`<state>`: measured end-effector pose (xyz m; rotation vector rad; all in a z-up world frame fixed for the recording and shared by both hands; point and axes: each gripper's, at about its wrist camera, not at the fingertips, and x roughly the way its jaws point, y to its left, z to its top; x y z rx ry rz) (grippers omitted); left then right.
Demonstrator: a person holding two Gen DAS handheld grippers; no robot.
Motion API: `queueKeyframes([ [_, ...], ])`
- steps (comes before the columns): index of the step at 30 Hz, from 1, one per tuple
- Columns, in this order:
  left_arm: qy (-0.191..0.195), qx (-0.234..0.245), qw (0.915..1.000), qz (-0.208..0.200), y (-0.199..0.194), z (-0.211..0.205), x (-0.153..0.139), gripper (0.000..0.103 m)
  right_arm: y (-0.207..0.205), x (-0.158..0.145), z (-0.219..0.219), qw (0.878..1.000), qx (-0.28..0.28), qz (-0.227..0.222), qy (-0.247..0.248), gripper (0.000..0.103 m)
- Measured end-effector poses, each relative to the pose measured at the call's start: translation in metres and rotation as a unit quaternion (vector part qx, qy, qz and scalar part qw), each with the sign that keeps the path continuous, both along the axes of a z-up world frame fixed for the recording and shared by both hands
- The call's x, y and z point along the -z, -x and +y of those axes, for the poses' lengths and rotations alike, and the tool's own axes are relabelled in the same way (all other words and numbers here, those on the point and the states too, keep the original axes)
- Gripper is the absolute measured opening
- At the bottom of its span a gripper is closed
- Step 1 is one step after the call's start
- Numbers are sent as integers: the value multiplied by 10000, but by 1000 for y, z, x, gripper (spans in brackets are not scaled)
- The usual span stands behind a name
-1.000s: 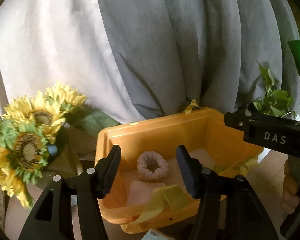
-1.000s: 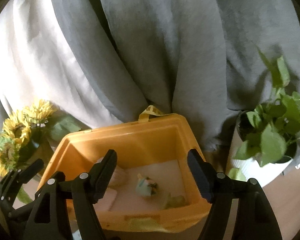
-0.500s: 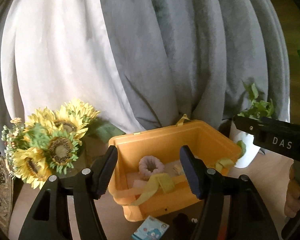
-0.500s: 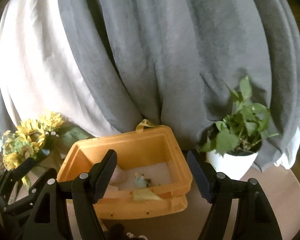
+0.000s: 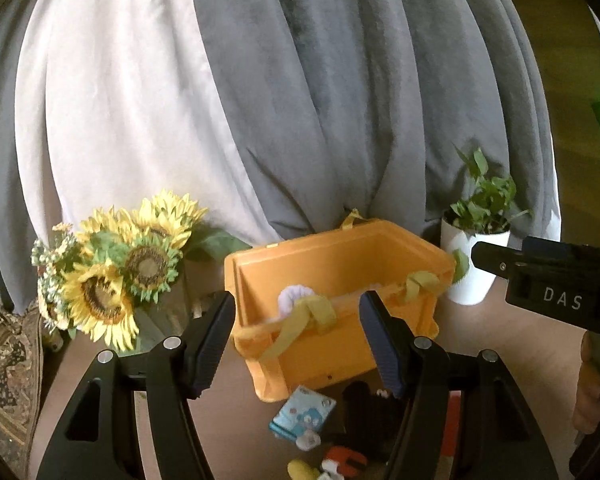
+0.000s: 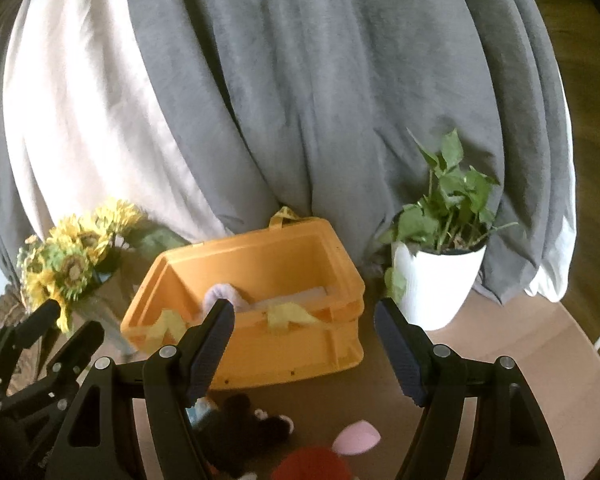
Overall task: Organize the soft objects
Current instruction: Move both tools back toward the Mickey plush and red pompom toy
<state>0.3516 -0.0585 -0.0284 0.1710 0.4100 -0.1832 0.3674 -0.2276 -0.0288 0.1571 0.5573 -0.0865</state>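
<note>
- Your left gripper (image 5: pixel 296 336) stands apart, nothing between its jaws, having just widened; your right gripper (image 6: pixel 304 340) gapes empty too.
- Soft toys (image 5: pixel 304 414) lie on the table (image 6: pixel 500 332) just before them.
- Beyond sits the orange crate (image 6: pixel 284 344), holding a fluffy ring (image 5: pixel 294 298).

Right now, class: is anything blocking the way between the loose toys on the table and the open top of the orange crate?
Nothing visible blocks it. The black plush toy and pink sponge lie on the table just in front of the orange crate, whose top is open. Only its near wall has to be cleared.
</note>
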Motion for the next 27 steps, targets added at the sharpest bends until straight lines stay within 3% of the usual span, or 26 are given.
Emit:
queueKeyframes([
  [14, -56, 50, 9988, 480, 36, 3, 31, 64, 40, 29, 8, 9991, -76, 421, -26, 74],
  [27, -201, 237, 9921, 1216, 46, 6, 70, 64, 57, 63, 15, 9952, -172, 960, -73, 74],
])
